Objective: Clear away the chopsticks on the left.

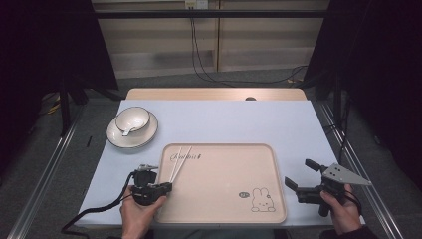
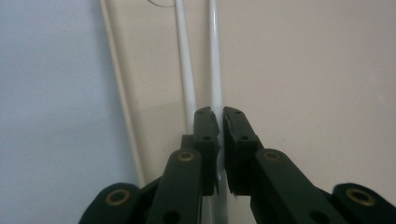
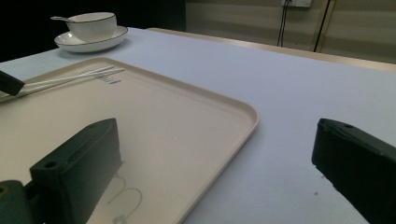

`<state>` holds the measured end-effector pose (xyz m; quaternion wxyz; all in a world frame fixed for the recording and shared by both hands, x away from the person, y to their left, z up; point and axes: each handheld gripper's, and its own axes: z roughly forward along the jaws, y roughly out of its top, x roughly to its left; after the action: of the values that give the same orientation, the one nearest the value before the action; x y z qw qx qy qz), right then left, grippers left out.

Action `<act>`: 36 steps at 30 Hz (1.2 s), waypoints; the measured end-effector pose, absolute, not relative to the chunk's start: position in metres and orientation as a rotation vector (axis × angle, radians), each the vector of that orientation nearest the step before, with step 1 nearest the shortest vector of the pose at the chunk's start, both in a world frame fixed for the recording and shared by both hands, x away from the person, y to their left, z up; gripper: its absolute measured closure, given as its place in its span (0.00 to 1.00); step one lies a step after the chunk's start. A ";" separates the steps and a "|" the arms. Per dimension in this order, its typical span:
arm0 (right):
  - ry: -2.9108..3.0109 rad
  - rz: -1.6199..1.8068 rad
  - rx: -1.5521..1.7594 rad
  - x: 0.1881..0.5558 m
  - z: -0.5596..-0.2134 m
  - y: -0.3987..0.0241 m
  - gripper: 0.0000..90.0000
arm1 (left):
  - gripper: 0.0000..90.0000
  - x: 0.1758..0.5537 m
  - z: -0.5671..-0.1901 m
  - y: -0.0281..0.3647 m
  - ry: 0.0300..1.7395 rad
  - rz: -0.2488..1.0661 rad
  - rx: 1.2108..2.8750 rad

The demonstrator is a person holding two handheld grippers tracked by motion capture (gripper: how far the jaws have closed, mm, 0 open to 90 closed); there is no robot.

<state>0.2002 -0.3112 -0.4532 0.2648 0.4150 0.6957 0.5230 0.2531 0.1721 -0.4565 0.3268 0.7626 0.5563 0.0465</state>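
Two white chopsticks (image 1: 180,160) lie lengthwise on the left part of a beige tray (image 1: 224,145). At their near ends is my left gripper (image 1: 168,186), held from the front edge. In the left gripper view, my left gripper (image 2: 220,112) is shut on the right chopstick (image 2: 214,56), which runs into the narrow gap between the jaws. The other chopstick (image 2: 184,60) passes under the left jaw. My right gripper (image 1: 296,171) stands open off the tray's right edge with nothing between its jaws. In the right gripper view, the right gripper (image 3: 215,128) spans the tray's corner (image 3: 243,112).
A white bowl (image 1: 133,119) with a spoon (image 1: 128,131) sits on a saucer (image 1: 134,140) at the table's back left, beyond the tray. A rabbit drawing (image 1: 262,200) marks the tray's near right corner. Pale blue tabletop (image 1: 239,119) stretches behind the tray.
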 end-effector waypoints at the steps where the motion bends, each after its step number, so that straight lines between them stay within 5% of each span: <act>1: 1.882 1.412 1.118 0.200 -0.453 -0.311 0.01 | 0.94 0.254 -0.457 0.171 1.465 0.115 1.986; 19: 1.890 1.406 1.120 0.200 -0.454 -0.311 0.01 | 0.88 0.258 -0.460 0.170 1.411 0.062 2.003; 25: 1.885 1.408 1.115 0.200 -0.454 -0.311 0.01 | 0.66 0.259 -0.454 0.171 1.274 0.075 2.013; 27: 1.882 1.414 1.118 0.200 -0.453 -0.311 0.01 | 0.50 0.258 -0.449 0.174 1.181 0.088 2.010; 36: 1.882 1.416 1.117 0.200 -0.453 -0.312 0.01 | 0.11 0.258 -0.429 0.191 1.033 0.236 1.979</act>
<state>0.1997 -0.3116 -0.4530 0.2643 0.4134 0.6964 0.5237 0.2577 0.1907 -0.4287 0.4335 0.7946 0.4145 0.0947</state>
